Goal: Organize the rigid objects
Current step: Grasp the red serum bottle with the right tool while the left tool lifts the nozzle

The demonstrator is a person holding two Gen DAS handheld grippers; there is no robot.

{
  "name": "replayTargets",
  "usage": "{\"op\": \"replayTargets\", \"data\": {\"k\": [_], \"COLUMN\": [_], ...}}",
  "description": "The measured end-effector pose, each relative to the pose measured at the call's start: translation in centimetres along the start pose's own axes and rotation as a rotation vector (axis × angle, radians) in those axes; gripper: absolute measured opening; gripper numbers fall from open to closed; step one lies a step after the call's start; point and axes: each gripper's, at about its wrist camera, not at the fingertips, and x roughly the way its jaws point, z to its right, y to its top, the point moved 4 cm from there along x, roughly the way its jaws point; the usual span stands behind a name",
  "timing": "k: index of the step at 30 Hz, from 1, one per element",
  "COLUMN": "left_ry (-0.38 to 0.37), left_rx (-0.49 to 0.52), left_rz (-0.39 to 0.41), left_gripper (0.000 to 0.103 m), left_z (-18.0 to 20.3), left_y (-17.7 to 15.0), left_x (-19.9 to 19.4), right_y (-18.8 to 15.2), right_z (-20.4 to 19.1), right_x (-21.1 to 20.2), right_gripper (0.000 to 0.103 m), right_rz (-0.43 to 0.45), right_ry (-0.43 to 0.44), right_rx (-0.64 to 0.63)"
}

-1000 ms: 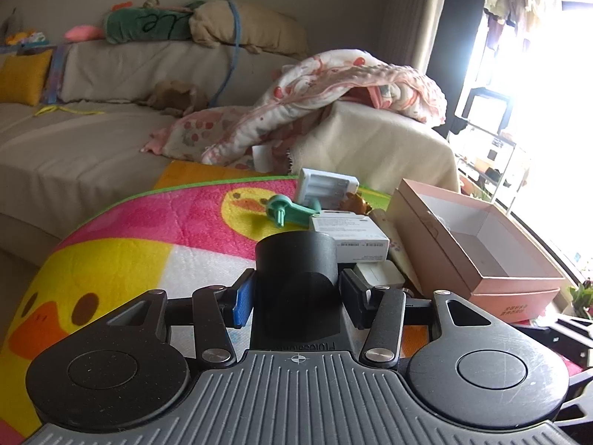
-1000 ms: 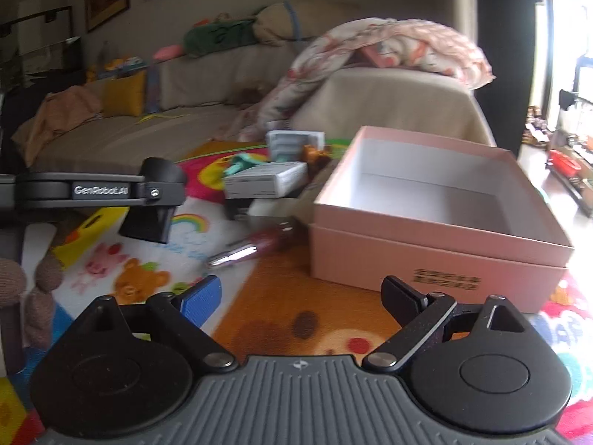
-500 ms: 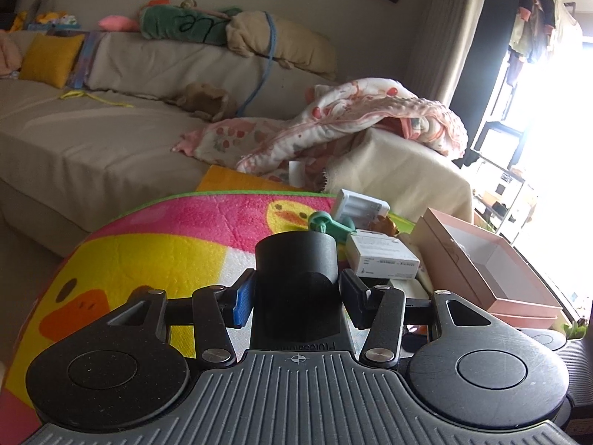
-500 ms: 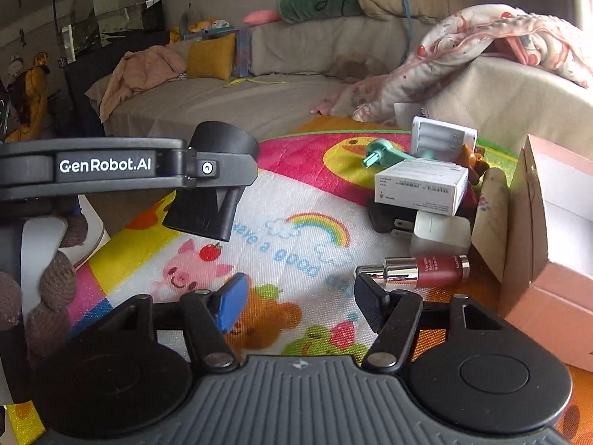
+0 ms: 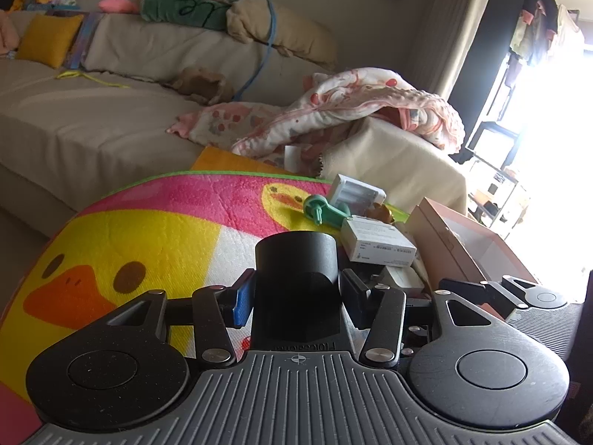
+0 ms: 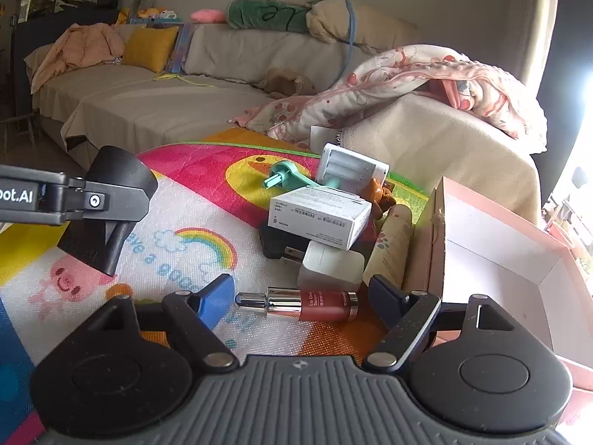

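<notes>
While our left tongs (image 5: 296, 296) clamp a black cylinder (image 5: 296, 259), our right tongs (image 6: 302, 298), just opening wider, straddle a red bottle (image 6: 296, 303) untouched.

I see: mat (image 6: 207, 244) multicolour, pink/yellow/white with ducks, rainbow, pink pig. Box (image 6: 500, 244) pale pink outside, white inside. Bottle (image 6: 315, 302) dark red with silver cap. Carton (image 6: 318, 217) white, black barcode print. Charger (image 6: 330, 269) white. Tool (image 6: 285, 178) mint green. Cup (image 5: 296, 274) in left gripper (image 5: 296, 296) matte black. Blanket (image 6: 407, 81) cream, red floral print. Cushion (image 6: 150, 48) mustard yellow.
</notes>
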Motion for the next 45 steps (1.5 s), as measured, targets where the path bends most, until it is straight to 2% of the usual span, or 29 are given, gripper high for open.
{"op": "replayTargets", "data": {"k": [5, 8, 11, 13, 15, 17, 19, 21, 26, 30, 32, 36, 39, 45], "left_ry": [-0.005, -0.002, 0.001, 0.004, 0.008, 0.012, 0.011, 0.005, -0.005, 0.001, 0.005, 0.013, 0.011, 0.011], "left_rx": [-0.008, -0.012, -0.017, -0.02, -0.022, -0.029, -0.043, -0.044, -0.032, -0.039, -0.042, -0.052, -0.052, -0.036], "left_rz": [-0.004, -0.004, 0.002, 0.005, 0.008, 0.006, 0.0, -0.01, -0.013, -0.012, -0.012, -0.016, -0.021, -0.038], "left_gripper": [0.054, 0.054, 0.054, 0.054, 0.054, 0.054, 0.054, 0.054, 0.054, 0.054, 0.054, 0.054, 0.054, 0.054], "left_z": [-0.1, -0.2, -0.4, -0.5, -0.7, -0.9, -1.0, -0.9, -0.7, -0.9, -1.1, -1.6, -1.6, -1.2], "left_y": [-0.1, -0.1, -0.1, 0.0, 0.0, 0.0, -0.1, -0.3, -0.4, -0.4, -0.4, -0.5, -0.5, -0.7], "left_x": [0.1, 0.1, -0.1, -0.3, -0.5, -0.4, -0.2, -0.1, -0.1, -0.1, -0.1, -0.1, 0.0, 0.1], "right_y": [0.3, 0.1, -0.1, -0.2, -0.4, -0.7, -0.9, -0.8, -0.4, -0.2, -0.2, -0.5, -0.5, 0.0], "right_z": [-0.7, -1.0, -2.1, -2.7, -2.7, -2.1, -1.1, -0.1, 1.1, 1.1, 1.2, 0.6, -0.2, -0.3], "right_x": [0.9, 0.6, -0.8, -1.8, -2.8, -3.1, -2.8, -1.8, 0.5, 2.0, 2.3, 1.3, 0.8, 1.6], "right_gripper": [0.081, 0.082, 0.082, 0.082, 0.082, 0.082, 0.082, 0.082, 0.082, 0.082, 0.082, 0.082, 0.082, 0.082], "right_rz": [-0.036, -0.04, -0.036, -0.023, 0.019, 0.05, 0.046, 0.014, -0.06, -0.101, -0.118, -0.097, -0.081, -0.092], "right_ry": [0.002, 0.065, 0.205, 0.248, 0.208, 0.113, 0.033, 0.007, 0.011, 0.036, 0.079, 0.18, 0.154, 0.124], "right_rx": [-0.025, 0.021, 0.032, 0.026, 0.007, 0.002, 0.041, 0.096, 0.211, 0.241, 0.261, 0.246, 0.184, 0.164]}}
